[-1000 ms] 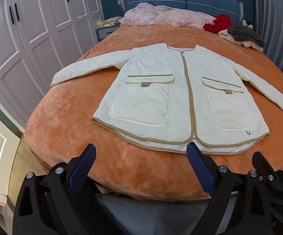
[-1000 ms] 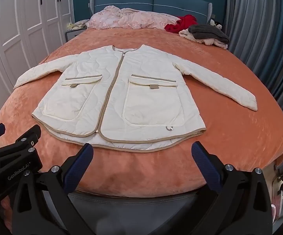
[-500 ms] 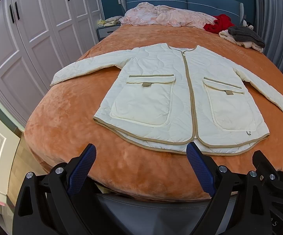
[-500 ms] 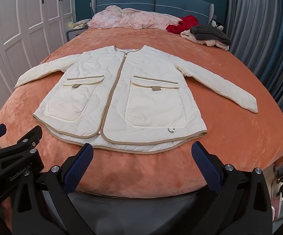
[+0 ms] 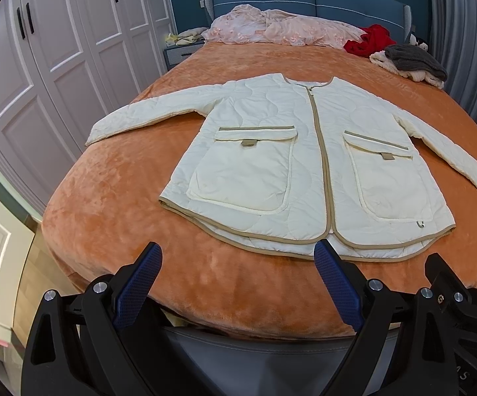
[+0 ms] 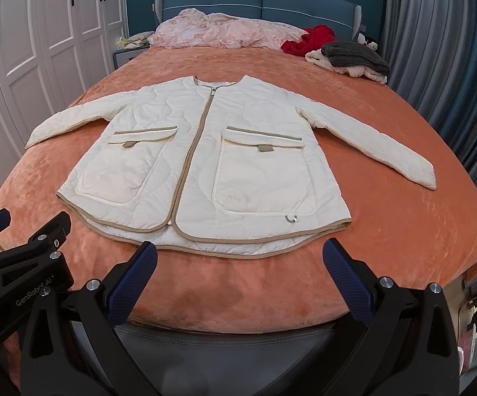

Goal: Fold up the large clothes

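Observation:
A cream quilted jacket (image 5: 304, 158) with tan trim and two front pockets lies flat, zipped, front up, on the orange bed cover (image 5: 113, 204); both sleeves are spread out to the sides. It also shows in the right wrist view (image 6: 205, 161). My left gripper (image 5: 238, 257) is open and empty, held before the foot of the bed, short of the hem. My right gripper (image 6: 238, 254) is open and empty, also short of the hem. Each gripper shows at the edge of the other's view.
A pink quilt (image 5: 278, 29), a red garment (image 5: 370, 39) and a grey and cream pile (image 5: 410, 62) lie at the headboard end. White wardrobe doors (image 5: 57, 66) stand to the left, a nightstand (image 5: 179, 52) beside them, grey curtains (image 6: 453, 49) to the right.
Both grippers have moved slightly forward and up, so the jacket sits a little lower and closer in both views. Nothing was touched.

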The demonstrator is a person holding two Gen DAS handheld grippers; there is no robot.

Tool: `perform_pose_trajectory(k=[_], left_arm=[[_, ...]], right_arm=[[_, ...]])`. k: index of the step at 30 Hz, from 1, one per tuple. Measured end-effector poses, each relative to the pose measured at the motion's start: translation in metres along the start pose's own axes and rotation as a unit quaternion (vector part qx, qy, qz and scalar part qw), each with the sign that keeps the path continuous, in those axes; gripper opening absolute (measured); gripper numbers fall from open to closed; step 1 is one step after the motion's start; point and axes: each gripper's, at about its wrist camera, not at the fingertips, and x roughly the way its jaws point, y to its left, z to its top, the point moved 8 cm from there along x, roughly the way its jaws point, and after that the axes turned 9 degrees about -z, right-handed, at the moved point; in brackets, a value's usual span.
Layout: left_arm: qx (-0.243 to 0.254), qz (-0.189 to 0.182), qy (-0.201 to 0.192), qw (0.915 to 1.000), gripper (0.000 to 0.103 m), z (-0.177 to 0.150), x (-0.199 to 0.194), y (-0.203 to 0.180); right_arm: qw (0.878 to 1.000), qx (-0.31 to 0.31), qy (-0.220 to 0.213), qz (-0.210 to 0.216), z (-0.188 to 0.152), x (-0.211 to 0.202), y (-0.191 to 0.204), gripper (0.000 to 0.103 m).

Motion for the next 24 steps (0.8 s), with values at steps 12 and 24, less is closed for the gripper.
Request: perform_pose_trajectory(k=[12,24], left_arm=[[0.000,0.000,0.001,1.0000,0.089,-0.0006,-0.0001,0.0014],[0.000,0.000,0.000,1.0000,0.089,-0.0004,0.0000,0.0024]], right_arm=[[1.000,0.000,0.001,0.000,-0.0001,-0.0013,0.0017,0.098],[1.000,-0.001,0.001,0.000,-0.0008,-0.0007,0.0023,0.098]])
